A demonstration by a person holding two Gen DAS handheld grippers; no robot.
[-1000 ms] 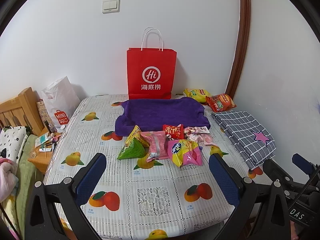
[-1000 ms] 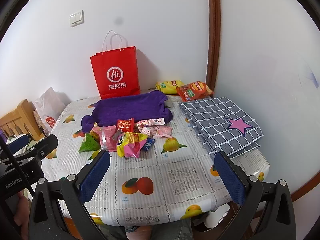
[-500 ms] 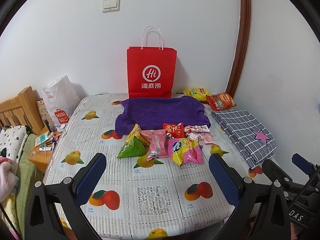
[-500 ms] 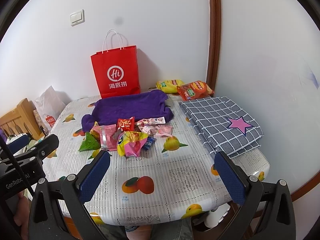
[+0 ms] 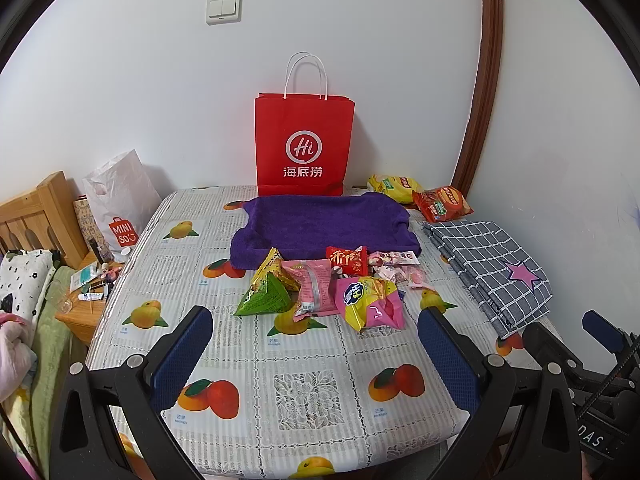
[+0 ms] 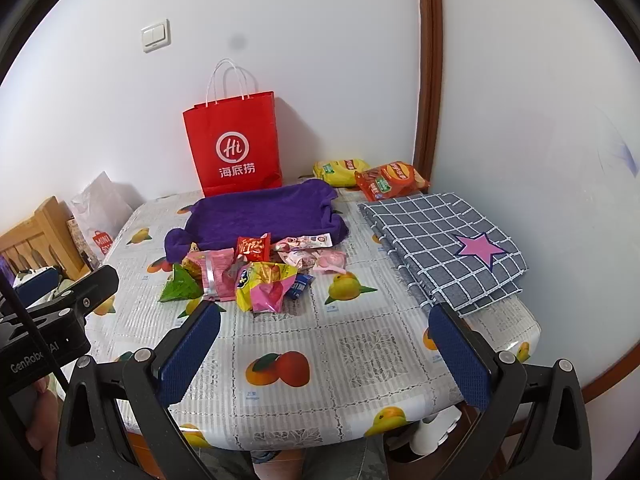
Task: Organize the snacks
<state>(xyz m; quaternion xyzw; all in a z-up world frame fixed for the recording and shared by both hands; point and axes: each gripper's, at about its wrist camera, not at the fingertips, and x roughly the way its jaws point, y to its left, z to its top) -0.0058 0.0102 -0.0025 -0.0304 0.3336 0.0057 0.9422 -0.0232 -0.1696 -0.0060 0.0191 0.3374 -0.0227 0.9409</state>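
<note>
Surface [image 5: 312,364] backs against wall. Red bag [image 5: 304,144] upright behind purple towel [image 5: 324,224], likely the sorting spot. Snacks [image 5: 332,284] heaped just before towel. Left tongs [image 5: 316,354], right tongs [image 6: 324,354] spread wide, empty, short of heap.

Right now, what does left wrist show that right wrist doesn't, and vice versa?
Only left wrist: the wooden nightstand with small clutter beside the table, and the right tongs at the frame's right edge.

Only right wrist: a small blue packet beside the snack pile, and the left tongs at the frame's left edge.

Both: the red paper bag, purple towel, checked cloth, two chip bags at the back; each view's own tongs are open and empty.
</note>
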